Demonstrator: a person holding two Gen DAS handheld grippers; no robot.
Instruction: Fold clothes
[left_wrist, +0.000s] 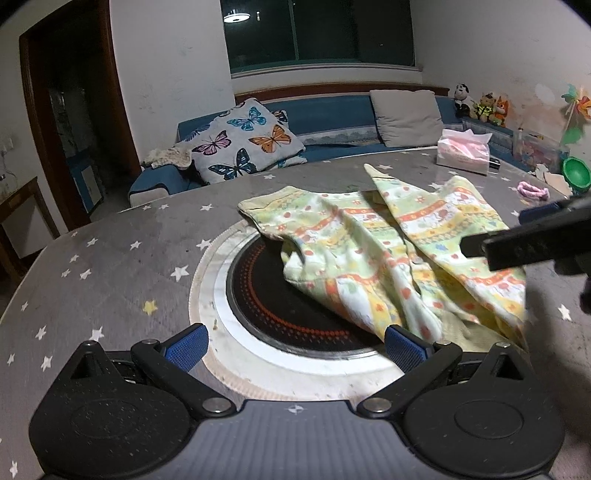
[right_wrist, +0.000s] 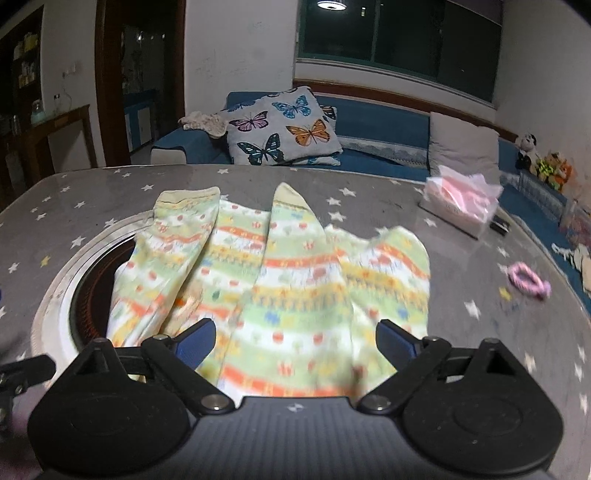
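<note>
A small pair of patterned trousers (left_wrist: 388, 251), pale green with orange and yellow bands, lies rumpled on the grey star-print table (left_wrist: 110, 258), partly over a round black cooktop (left_wrist: 280, 302). In the right wrist view the trousers (right_wrist: 280, 280) spread out with both leg cuffs pointing away. My left gripper (left_wrist: 295, 349) stands open over the cooktop's near rim, its right pad beside the cloth's near edge. My right gripper (right_wrist: 295, 341) is open just above the near part of the cloth, the pads wide apart and not pressing on it. One of its fingers (left_wrist: 524, 247) shows at the right of the left wrist view.
A pink tissue box (right_wrist: 461, 206) and a pink hair tie (right_wrist: 528, 280) lie on the table's right side. A green bowl (left_wrist: 576, 173) stands at the far right. Behind the table is a blue sofa (left_wrist: 332, 122) with a butterfly cushion (left_wrist: 243, 140).
</note>
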